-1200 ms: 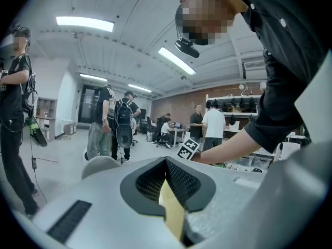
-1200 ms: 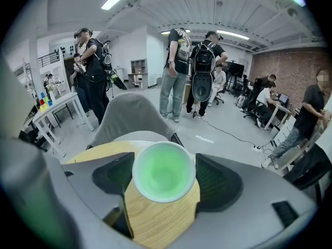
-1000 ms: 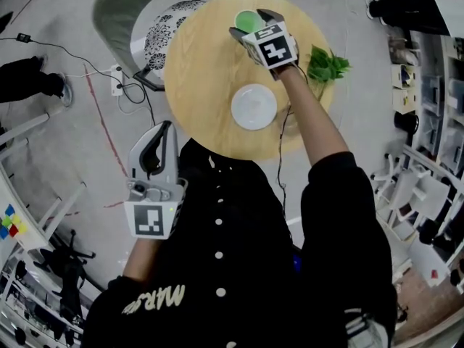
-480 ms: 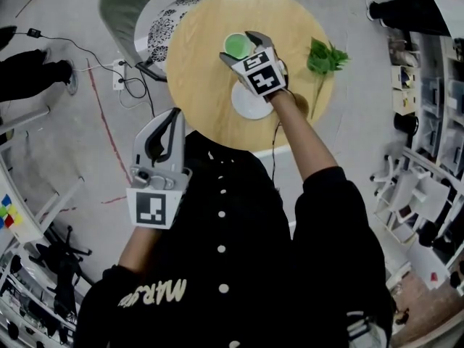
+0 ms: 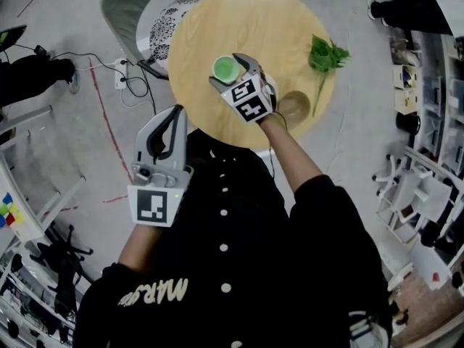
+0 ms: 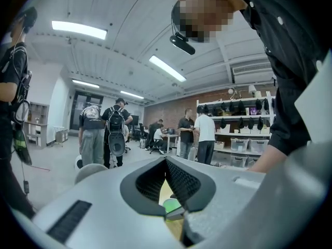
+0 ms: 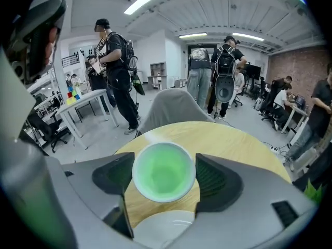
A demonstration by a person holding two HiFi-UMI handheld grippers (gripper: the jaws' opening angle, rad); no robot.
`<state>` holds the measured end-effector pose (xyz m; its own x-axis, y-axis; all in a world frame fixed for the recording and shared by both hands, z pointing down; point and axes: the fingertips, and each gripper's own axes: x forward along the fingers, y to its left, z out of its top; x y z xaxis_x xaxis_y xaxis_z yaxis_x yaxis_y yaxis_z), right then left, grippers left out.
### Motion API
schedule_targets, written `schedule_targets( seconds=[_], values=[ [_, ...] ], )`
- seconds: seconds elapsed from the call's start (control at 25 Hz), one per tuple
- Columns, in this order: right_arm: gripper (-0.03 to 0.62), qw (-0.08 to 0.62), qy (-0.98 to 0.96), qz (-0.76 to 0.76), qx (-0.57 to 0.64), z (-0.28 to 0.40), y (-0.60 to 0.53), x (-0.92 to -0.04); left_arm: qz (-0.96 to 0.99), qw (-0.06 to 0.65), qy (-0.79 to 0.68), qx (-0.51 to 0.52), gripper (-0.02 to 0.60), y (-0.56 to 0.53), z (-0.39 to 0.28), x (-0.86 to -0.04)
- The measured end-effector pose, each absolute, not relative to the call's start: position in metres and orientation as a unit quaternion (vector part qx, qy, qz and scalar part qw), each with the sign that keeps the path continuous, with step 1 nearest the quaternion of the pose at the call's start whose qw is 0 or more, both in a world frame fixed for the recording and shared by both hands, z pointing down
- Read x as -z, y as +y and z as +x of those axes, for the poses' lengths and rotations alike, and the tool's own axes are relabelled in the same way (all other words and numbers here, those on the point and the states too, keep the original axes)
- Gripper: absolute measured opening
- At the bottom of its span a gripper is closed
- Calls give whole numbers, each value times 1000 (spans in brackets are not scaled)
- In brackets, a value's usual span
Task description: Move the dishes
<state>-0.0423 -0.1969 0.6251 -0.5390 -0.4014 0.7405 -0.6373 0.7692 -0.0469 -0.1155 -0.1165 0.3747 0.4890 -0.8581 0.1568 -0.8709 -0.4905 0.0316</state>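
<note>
cup risk: green cup [image 5: 223, 69] could be slipping or tipping, since right tool [image 7: 165, 178] is pinching it at a wide spread, by its sides only
plate risk: carrying low could be clipping white plate [image 7: 158, 230], just near of cup
cup place: sitting between right jaws over mid desk [image 5: 275, 27], seemingly lifted
right arm: reaching far over desk, tool pitching down
left tool [image 6: 166, 162]: pressed together, empty, pointing about level, hanging off desk's near left edge

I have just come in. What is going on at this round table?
A person works with a gripper in each hand. The right gripper is shut on a green cup and holds it over the round wooden table, close to a white plate. The left gripper is shut and empty, held beside the table. A green leafy sprig lies near the table's right edge in the head view.
</note>
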Motion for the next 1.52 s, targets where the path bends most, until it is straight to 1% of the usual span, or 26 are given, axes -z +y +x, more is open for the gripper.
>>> schedule_targets(
  seconds=[0.64,0.92,1.04,1.12,1.36,1.52],
  values=[
    [371,409,-859,281,-125,-49,-168,-656,861,62,-500,-71,3,-108,-117,-382],
    [378,402,-863,283,-115,-51,-165,-656,862,60,-498,-72,3,-106,-117,-382],
    [410,385,-868,288,-126,-50,-167,-651,863,59,-497,-72,3,-106,-116,-381],
    [416,368,-871,295,-139,-46,-168,-642,864,55,-496,-70,3,-108,-115,-378],
    [394,306,-882,329,-141,-27,-163,-584,870,41,-488,-64,3,-112,-110,-366],
    [359,238,-895,352,-137,-9,-159,-519,876,33,-477,-60,3,-119,-101,-358]
  ],
)
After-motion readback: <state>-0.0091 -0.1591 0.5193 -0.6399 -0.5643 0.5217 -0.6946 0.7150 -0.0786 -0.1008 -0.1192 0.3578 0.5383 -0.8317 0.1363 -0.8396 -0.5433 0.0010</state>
